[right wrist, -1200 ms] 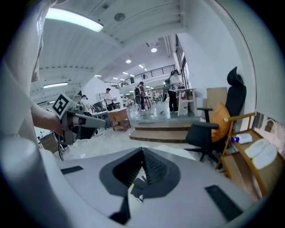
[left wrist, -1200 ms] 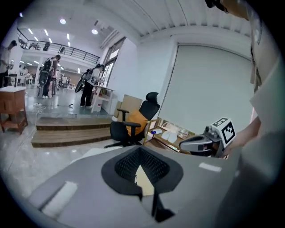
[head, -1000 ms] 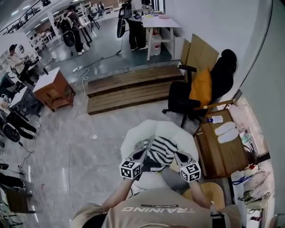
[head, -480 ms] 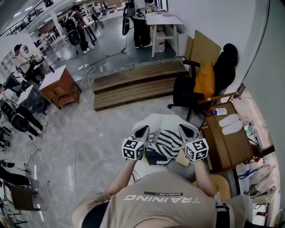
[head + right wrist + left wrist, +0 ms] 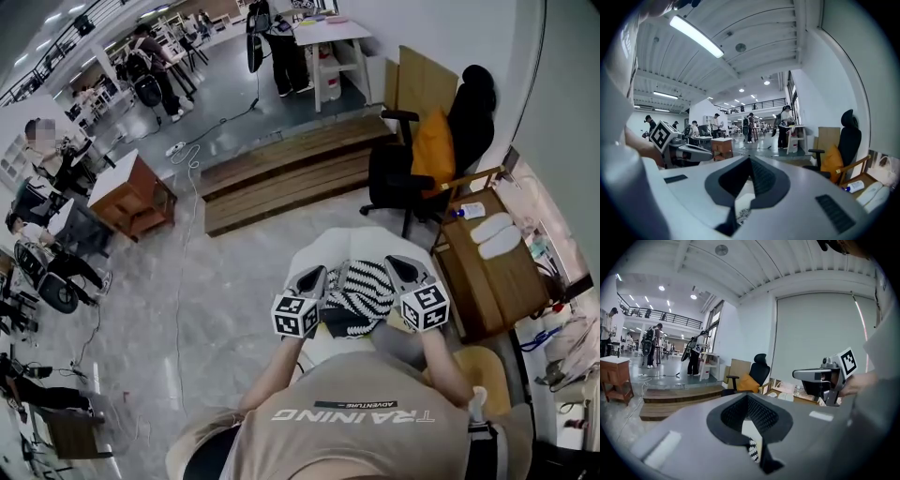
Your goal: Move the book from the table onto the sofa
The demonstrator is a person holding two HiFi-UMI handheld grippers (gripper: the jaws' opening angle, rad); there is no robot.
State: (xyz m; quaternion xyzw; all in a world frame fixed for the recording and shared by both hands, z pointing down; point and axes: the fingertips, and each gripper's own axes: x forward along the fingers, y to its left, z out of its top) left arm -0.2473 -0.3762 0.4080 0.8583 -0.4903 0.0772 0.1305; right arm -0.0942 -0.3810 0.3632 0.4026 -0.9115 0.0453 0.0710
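The left claw point(image 5: 748, 404) is seen closed on one edge of the black-and-white zigzag-patterned book point(image 5: 359, 295), a sliver of whose pattern shows at the seam of its jaws. The right claw point(image 5: 749, 165) is likewise pressed shut on the opposite edge. The book is thus held between both claws over the round white bench point(image 5: 347, 242), with its long axis judged to run across from claw to claw; whether it touches the bench cannot be told. No sofa can be named with certainty. A brown wooden-framed seat point(image 5: 487, 286) stands just beside the bench on the person's right. If that is the goal, the right claw is the nearer, and the book would need to be carried sideways that way, kept level between both grips.
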